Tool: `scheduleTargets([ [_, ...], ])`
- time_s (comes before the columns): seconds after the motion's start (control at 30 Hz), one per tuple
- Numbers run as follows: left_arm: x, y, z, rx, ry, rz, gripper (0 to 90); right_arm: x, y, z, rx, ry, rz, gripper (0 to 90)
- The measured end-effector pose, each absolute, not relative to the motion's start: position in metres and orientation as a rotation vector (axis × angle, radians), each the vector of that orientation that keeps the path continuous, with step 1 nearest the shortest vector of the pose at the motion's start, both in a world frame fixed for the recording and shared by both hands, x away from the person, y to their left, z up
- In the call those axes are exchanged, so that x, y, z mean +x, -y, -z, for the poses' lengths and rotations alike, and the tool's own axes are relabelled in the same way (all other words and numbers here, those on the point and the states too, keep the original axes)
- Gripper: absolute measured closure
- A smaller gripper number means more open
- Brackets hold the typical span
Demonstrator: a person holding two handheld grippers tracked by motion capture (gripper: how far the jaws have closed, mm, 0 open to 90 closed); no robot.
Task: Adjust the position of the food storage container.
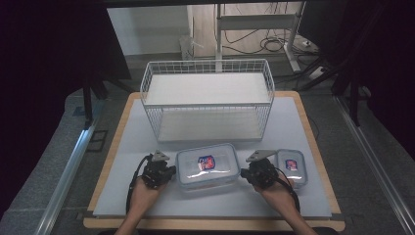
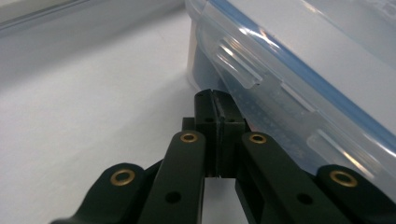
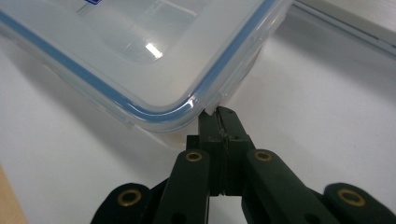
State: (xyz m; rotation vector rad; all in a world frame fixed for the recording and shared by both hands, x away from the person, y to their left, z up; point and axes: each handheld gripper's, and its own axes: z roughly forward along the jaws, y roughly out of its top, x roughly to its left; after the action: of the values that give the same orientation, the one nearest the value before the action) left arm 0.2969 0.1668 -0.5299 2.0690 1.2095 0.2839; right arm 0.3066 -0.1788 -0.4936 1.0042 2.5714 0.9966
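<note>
Early stage, I judge: big box [image 1: 207, 168] sits lidded at lower centre on the tabletop [image 1: 147, 205]; left gripper [image 2: 215, 100] and right gripper [image 3: 219, 116], fingers pressed together empty, flank it; rack [image 1: 207, 98] unloaded

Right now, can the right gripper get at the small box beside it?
Probably yes. The right gripper, fingers shut, sits between the big box and the small box. Nothing lies between it and the small box, but its fingers point at the big box, so it must turn.
</note>
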Motion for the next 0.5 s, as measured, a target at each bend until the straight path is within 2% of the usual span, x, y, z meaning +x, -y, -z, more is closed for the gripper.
scheduleTargets([
  [0.27,0.295,-0.159,0.533,2.087,-1.173,-0.240,90.0,0.285,0.187,0.494,1.000,-2.583,-1.004,90.0],
  [0.5,0.291,-0.150,0.531,2.125,-1.127,-0.255,90.0,0.276,0.195,0.494,0.995,-2.572,-1.005,89.9],
])
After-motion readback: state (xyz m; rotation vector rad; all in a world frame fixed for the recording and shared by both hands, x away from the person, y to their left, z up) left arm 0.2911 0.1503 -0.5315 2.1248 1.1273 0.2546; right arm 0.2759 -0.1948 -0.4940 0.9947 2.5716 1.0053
